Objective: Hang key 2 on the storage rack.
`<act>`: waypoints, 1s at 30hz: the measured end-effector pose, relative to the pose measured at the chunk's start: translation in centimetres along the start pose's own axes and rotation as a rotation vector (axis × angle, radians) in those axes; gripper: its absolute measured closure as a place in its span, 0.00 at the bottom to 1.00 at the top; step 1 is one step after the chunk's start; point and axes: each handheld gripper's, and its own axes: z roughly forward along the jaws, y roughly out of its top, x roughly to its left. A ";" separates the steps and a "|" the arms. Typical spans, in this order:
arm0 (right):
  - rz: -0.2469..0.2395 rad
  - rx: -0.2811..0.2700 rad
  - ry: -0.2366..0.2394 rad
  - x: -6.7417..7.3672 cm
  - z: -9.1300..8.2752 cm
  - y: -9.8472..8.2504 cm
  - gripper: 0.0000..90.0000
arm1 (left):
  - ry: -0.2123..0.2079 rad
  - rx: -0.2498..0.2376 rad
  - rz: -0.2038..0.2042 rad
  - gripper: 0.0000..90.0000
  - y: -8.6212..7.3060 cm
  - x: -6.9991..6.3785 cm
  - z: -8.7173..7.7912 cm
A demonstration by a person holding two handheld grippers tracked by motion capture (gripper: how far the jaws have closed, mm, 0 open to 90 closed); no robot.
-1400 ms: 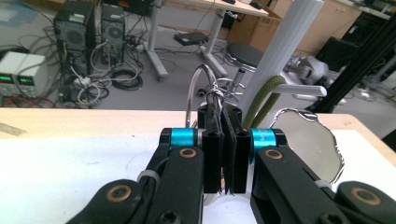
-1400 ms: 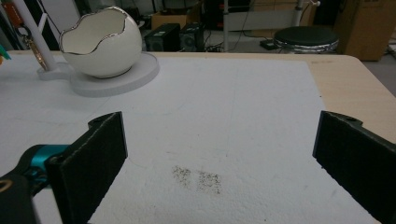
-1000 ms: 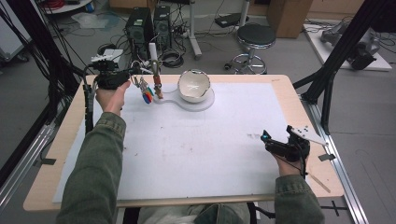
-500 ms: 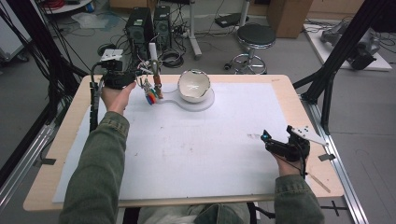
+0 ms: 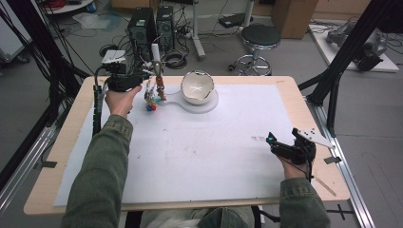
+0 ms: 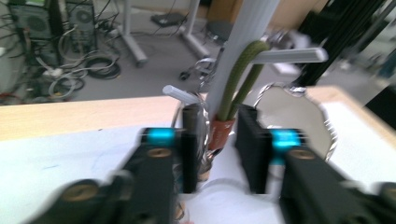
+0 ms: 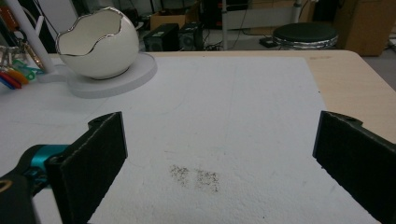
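Near the bench's far left corner, the left gripper fingers narrowly straddle a key bunch, poised to lift; the right gripper rests wide.

The high view looks down from above the person's side of the table, facing forward, far enough to see the whole top and the floor behind it. The egg-shaped bowl sits near the far edge.

The left gripper view sits very close to the bowl, low over the table, looking between its own jaws at the white post just beside the bowl.

The right gripper view is low too, well away from the bowl, looking across the white mat toward it.

All three views share the bowl and the mat around it
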 end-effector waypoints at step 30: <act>0.009 0.003 -0.003 0.0 0.0 -0.1 0.02 | 0.034 0.020 0.020 0.02 -2.6 0.8 -3.0</act>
